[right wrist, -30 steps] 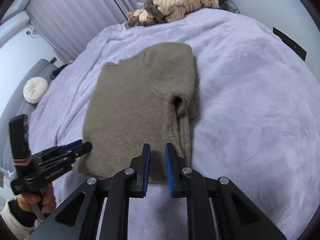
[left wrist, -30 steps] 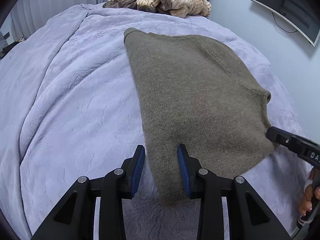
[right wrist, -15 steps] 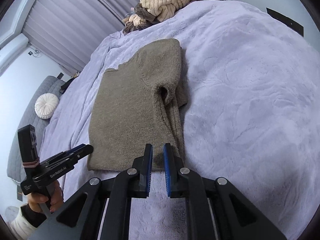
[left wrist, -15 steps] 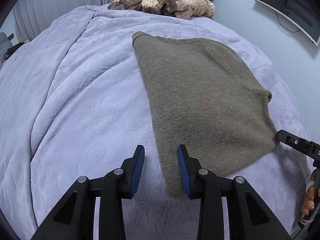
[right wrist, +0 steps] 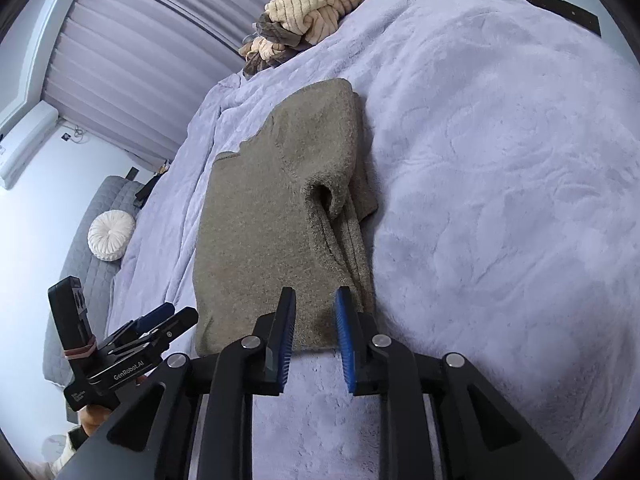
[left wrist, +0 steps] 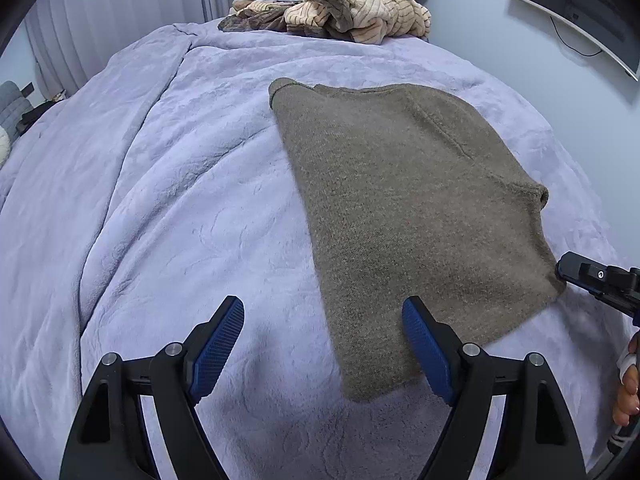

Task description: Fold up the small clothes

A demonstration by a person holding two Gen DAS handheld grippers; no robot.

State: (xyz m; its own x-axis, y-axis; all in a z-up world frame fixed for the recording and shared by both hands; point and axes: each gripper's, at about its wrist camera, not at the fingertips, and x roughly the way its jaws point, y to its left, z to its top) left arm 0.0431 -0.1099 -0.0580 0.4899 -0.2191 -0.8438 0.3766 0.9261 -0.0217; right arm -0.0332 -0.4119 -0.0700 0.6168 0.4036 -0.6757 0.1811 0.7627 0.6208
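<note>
An olive-brown knit sweater (left wrist: 404,200) lies flat on the lavender bed cover (left wrist: 180,208), with its sleeves folded in over the body. My left gripper (left wrist: 323,308) is wide open and empty, its jaws straddling the sweater's near left corner just above the cover. The right wrist view shows the sweater (right wrist: 272,216) with a folded sleeve cuff on top. My right gripper (right wrist: 316,296) is open a little and empty, over the sweater's near hem. The right gripper also shows in the left wrist view (left wrist: 600,280), and the left gripper in the right wrist view (right wrist: 168,316).
A heap of beige striped and brown clothes (left wrist: 340,12) lies at the far end of the bed, also in the right wrist view (right wrist: 316,0). A screen (left wrist: 576,8) hangs on the right wall. A grey sofa with a round white cushion (right wrist: 110,234) stands left of the bed.
My left gripper has opened wide from a narrower gap and drawn back a little from the sweater's corner. My right gripper has opened slightly. The sweater lies flat, released.
</note>
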